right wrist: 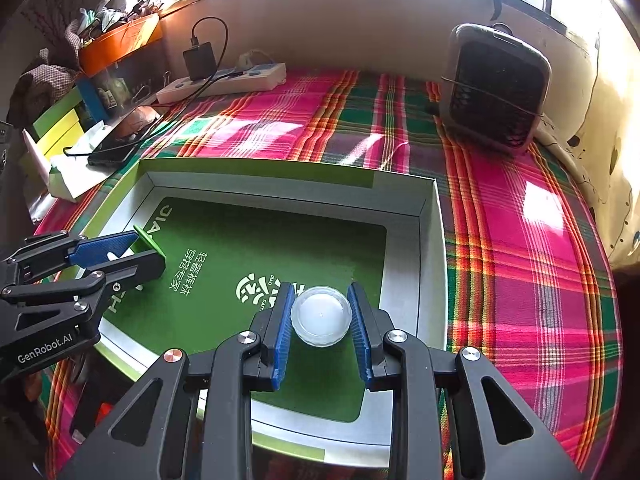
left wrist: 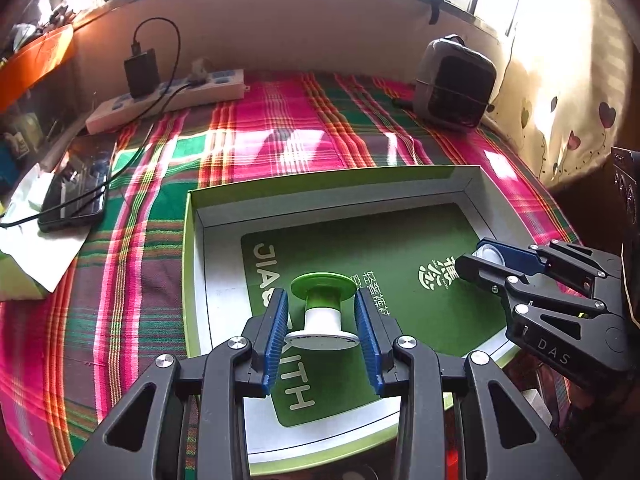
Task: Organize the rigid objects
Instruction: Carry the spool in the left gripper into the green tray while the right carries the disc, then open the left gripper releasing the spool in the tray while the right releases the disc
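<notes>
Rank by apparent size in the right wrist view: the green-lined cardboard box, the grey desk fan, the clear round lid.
1. Green-lined cardboard box
2. Grey desk fan, though it sits farther back
3. Clear round lid, smallest despite being nearest

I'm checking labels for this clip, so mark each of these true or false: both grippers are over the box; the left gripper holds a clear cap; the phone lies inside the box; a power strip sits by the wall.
1. Both grippers are over the box. True.
2. The left gripper holds a clear cap. False: a green and white spool is between its pads; the right gripper has the clear cap.
3. The phone lies inside the box. False: it lies outside, on the plaid cloth.
4. A power strip sits by the wall. True.
</notes>
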Available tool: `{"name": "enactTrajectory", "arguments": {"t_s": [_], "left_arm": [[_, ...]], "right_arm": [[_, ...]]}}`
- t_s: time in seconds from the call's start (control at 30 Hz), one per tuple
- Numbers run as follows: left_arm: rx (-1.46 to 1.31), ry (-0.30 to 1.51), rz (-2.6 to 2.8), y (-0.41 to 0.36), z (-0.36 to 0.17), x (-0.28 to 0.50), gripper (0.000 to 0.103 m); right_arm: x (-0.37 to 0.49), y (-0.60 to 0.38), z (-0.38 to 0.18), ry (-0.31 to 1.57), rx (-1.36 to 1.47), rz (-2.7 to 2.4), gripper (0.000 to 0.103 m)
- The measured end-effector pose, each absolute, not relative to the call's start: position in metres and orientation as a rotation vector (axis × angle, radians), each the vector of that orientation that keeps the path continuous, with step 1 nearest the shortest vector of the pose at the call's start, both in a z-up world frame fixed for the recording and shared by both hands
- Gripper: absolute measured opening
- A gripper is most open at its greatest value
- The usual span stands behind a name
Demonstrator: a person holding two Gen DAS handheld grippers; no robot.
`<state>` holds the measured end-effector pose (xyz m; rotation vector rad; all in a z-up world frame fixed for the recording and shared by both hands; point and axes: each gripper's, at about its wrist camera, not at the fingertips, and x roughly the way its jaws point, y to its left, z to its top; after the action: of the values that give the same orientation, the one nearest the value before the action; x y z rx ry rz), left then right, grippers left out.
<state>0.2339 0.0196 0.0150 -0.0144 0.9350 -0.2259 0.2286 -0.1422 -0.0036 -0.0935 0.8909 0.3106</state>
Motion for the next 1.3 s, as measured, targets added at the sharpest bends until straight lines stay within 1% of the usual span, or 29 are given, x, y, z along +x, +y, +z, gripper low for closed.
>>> {"name": "enactTrajectory", "arguments": {"t_s": [0.3,0.37,0.47,1.0,1.3], "left_arm": [[-0.047,0.921,-0.224,0.023,0.020,0.231,0.035],[-0.061,0.914,-0.229,0.025,0.023,0.229,0.039],[-0.070,0.899,-0.230,0.027,0.028,0.225,0.040],[-0.139,0.806,-0.180,0.067,0.058,0.173,0.042],[-0.191,0.821,-0.129,0.096,0.050,0.149,0.043]], "right_arm": [[0.227,-0.143,-0.003,0.893,-0.086,0.315,0.030],[0.225,-0.143,-0.002,0.891,-0.085,0.316,0.037],[0.222,-0.144,0.000,0.884,-0.082,0.319,0.041],[0.178,-0.167,0.025,0.804,-0.029,0.274,0.046],[0.146,-0.188,0.026,0.791,0.013,0.230,0.046]]}}
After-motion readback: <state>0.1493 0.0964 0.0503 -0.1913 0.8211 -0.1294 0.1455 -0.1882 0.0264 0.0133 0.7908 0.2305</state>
